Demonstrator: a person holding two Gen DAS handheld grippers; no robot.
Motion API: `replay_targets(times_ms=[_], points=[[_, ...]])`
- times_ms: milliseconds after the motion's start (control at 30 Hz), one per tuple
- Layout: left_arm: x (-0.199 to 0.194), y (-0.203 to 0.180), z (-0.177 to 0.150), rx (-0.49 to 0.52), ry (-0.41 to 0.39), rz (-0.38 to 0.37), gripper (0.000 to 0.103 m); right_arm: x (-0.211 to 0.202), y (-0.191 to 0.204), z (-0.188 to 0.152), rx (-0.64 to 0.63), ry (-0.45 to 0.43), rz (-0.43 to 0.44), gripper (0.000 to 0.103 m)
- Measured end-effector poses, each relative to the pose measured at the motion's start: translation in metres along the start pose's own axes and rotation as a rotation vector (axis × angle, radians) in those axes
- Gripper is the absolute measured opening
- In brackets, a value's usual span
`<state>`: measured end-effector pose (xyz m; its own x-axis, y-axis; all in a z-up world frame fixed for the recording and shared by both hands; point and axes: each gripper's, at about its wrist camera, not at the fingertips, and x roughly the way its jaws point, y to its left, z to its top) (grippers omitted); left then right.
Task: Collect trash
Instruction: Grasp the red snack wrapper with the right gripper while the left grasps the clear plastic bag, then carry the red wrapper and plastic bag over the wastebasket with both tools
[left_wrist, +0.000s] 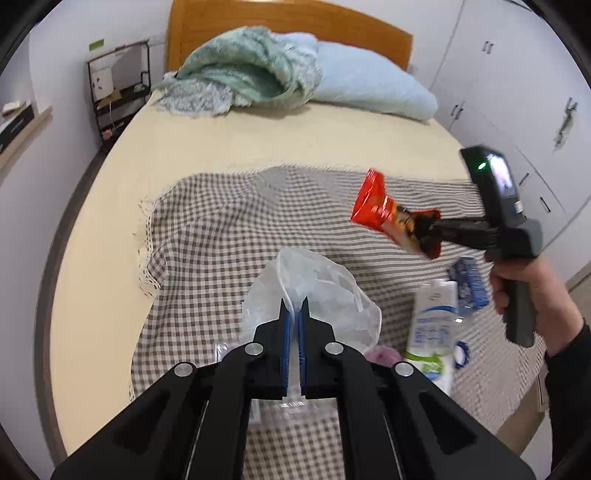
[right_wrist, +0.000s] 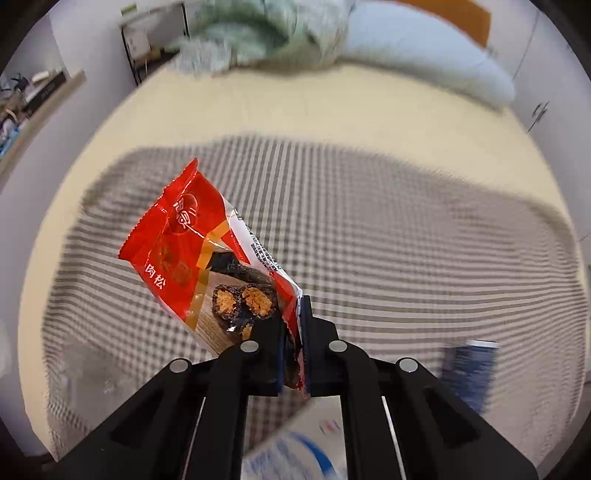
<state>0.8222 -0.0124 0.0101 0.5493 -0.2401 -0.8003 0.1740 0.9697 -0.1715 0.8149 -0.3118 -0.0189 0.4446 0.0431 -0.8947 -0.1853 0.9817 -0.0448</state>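
Right in front of me, my left gripper (left_wrist: 294, 306) is clenched on a thin clear bag (left_wrist: 317, 291), held up over the checked cloth (left_wrist: 207, 229) on the bed (left_wrist: 92, 221). Next to it on the cloth lie a white carton (left_wrist: 434, 325) and a blue box (left_wrist: 467, 282). Over on that side, my right gripper (right_wrist: 295, 314) is grasping a red wrapper (right_wrist: 207, 258) by its end, up in the air. I think the next job is dropping the wrapper into the bag. I should keep the bag's mouth open and bring the wrapper right above it before letting go.
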Motion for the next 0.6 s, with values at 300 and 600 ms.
replay_targets(times_ms=[300,600], points=[[-0.115,-0.062,-0.003,0.051,-0.1,-0.071,0.001,-0.17,-0.069,-0.04,0.086,-0.152,-0.072,0.007],[-0.212,-0.155,-0.038,0.16,-0.187,-0.102,0.001,-0.281,-0.141,-0.156,0.166,-0.297,-0.141,0.007]])
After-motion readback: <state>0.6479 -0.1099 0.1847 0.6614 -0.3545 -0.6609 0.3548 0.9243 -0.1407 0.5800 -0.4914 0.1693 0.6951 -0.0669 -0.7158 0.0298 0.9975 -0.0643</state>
